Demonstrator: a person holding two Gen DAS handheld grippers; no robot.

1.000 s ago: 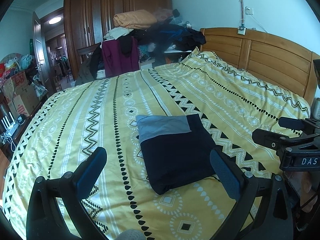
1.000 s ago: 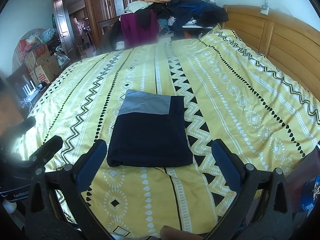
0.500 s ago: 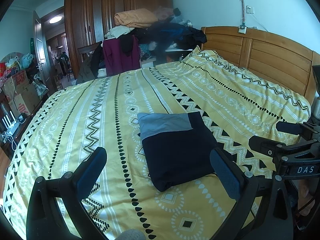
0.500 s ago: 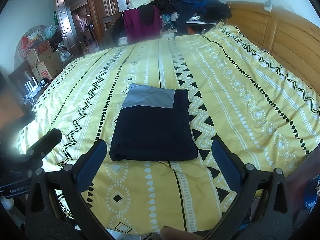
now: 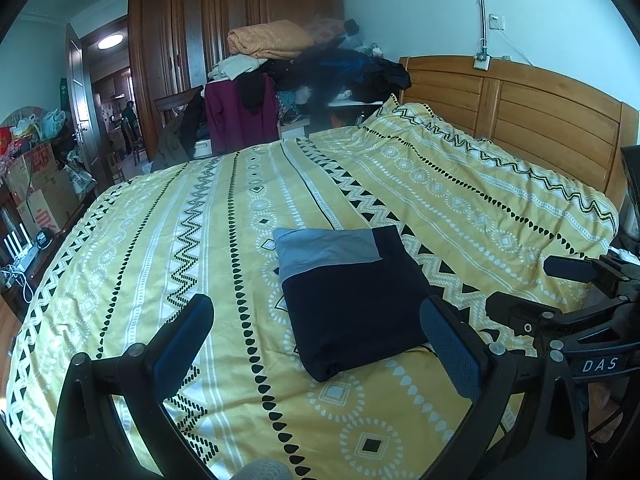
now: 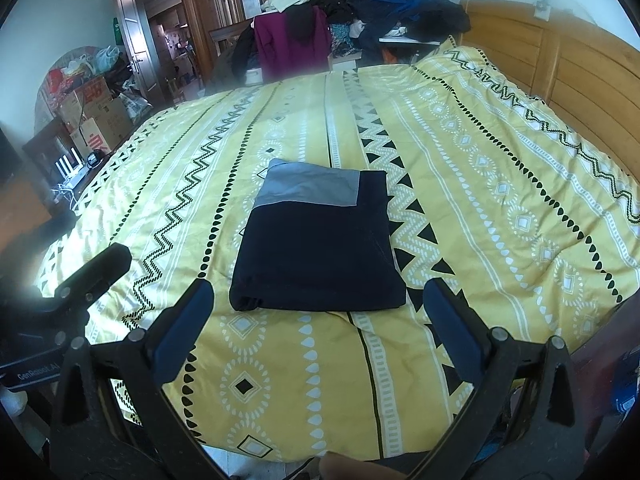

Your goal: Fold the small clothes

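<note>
Navy-and-grey garment [image 6: 320,240] lay fully folded as a neat rectangle mid-bedspread [image 6: 500,200], left gripper [image 5: 318,340] and right gripper [image 6: 316,320] both wide, empty, hovering just short; folding looked done

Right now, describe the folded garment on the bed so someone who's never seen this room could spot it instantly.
Start at the big bed with the yellow patterned quilt and wooden headboard. Near its front edge, lying flat on the quilt, is the folded garment: a neat dark navy rectangle with a grey panel at its far end, the only clothing on the quilt.
</note>
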